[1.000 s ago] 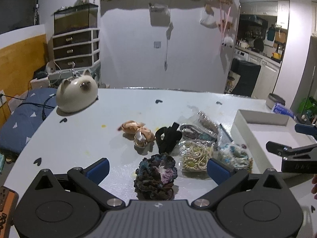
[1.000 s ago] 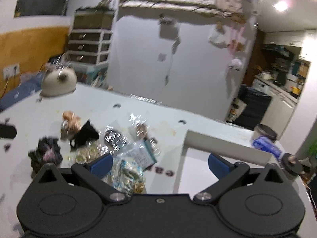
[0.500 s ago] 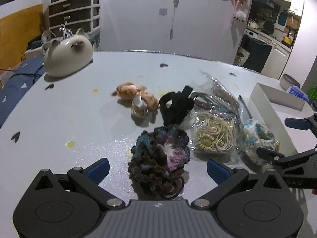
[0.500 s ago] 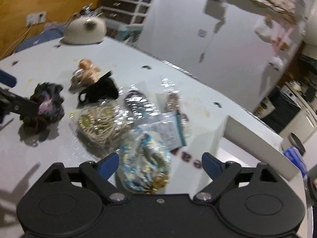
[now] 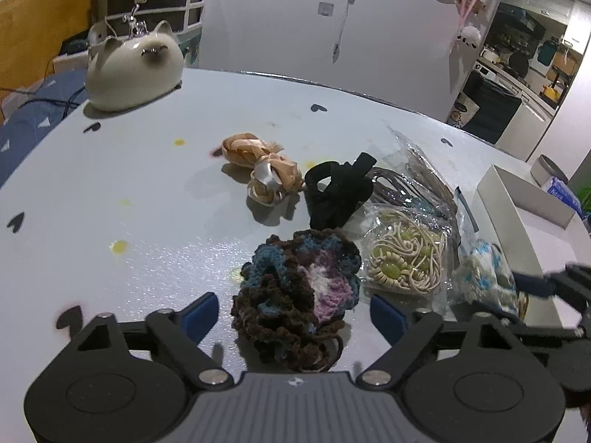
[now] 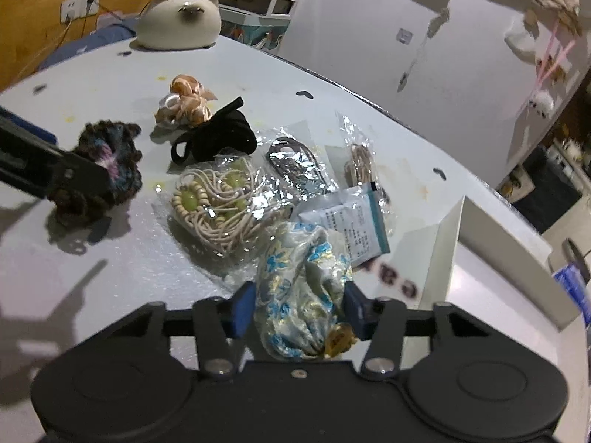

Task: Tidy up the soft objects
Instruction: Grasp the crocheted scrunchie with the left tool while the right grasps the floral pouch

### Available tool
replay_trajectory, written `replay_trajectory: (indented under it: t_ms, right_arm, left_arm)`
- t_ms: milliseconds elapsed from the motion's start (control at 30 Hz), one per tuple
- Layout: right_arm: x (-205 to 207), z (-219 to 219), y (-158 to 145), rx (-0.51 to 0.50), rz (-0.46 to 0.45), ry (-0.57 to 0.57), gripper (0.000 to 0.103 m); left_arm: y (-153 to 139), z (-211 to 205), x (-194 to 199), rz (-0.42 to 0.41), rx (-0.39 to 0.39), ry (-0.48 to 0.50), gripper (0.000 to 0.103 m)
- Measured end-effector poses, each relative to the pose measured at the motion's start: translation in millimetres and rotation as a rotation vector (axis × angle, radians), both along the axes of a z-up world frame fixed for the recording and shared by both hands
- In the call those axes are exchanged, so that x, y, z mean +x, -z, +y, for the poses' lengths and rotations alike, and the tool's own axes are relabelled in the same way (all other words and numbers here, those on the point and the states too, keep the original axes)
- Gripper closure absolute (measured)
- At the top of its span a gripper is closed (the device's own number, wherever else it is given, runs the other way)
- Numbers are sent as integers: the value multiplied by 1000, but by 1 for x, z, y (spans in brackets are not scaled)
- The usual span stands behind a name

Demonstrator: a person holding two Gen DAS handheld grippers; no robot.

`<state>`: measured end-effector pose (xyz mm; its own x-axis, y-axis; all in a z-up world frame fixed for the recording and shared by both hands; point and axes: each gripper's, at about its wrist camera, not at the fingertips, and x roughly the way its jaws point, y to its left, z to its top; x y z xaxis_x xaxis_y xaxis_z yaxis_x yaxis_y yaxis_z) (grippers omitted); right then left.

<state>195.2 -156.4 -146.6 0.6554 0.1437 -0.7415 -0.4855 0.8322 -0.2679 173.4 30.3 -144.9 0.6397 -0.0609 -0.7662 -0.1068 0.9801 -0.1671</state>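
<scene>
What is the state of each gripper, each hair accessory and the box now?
Left gripper: closing, astride the crochet scrunchie, not yet gripping.
Right gripper: closing on the blue-and-white satin scrunchie, pads touching.
Black scrunchie: loose on the table.
Peach ribbon scrunchie: loose on the table.
Beaded hair ties: inside a clear bag.
White box: open.

Crocheted scrunchie [image 5: 297,295], perhaps silk scrunchie [image 6: 301,291], tabletop.
</scene>
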Motion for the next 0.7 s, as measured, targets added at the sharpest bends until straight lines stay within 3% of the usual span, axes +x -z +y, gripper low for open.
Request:
replay_trajectory:
  t_ms: [67, 167, 467, 700]
  right_arm:
    - [-4, -1, -3, 7, 21, 18, 61]
    - [-14, -6, -9, 43, 54, 47, 69]
    - [-51, -22, -23, 174, 121, 128, 71]
    - [-65, -35, -28, 247, 124, 203, 70]
  left_arm:
    - [2, 1, 4, 19, -26, -6, 30]
    - [7, 2, 9, 47, -32, -15, 31]
    - [11, 5, 7, 61, -60, -36, 52]
    - [2, 1, -12, 40, -82, -22, 58]
